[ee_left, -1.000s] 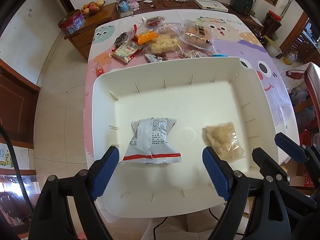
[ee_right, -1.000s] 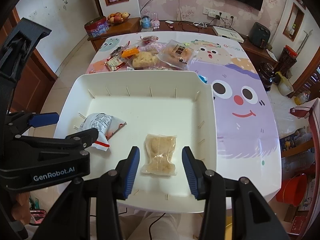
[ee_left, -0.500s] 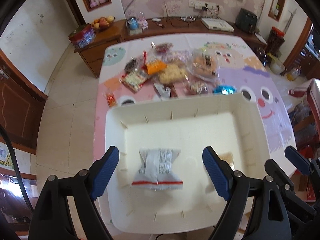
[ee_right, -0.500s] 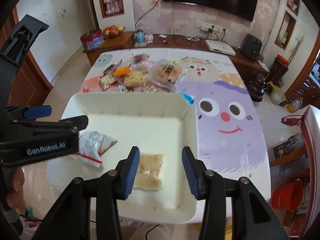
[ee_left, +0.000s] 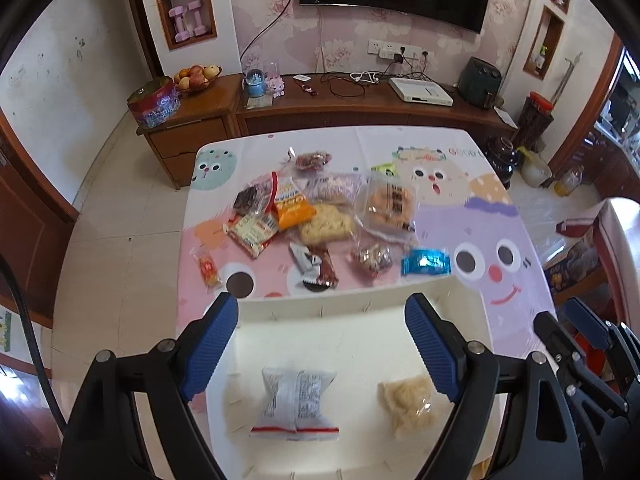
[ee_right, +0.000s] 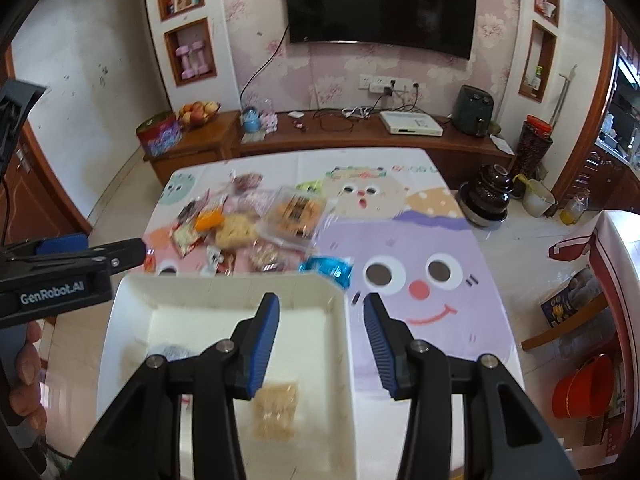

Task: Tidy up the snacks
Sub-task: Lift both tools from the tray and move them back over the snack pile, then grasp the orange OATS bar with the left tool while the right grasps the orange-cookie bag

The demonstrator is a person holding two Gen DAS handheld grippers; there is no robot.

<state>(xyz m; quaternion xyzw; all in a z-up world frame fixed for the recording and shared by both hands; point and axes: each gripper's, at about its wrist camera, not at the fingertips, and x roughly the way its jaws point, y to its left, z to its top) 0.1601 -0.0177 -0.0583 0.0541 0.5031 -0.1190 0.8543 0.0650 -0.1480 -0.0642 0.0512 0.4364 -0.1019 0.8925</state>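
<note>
Both grippers — left gripper [ee_left: 322, 354], right gripper [ee_right: 320, 344] — hang spread and empty above the white bin's [ee_left: 360, 308] far rim.

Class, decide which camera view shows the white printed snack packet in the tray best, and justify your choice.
The left wrist view. There the white printed packet lies whole and unobstructed between the open left gripper fingers, print and red stripe visible. The right wrist view shows only a blurred sliver, mostly hidden behind the right gripper's frame.

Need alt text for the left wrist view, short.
Open left gripper jaws hang empty above a white tray holding a grey-white packet and a clear bag of pale snack. Beyond lies a snack pile on the cartoon tablecloth.
</note>
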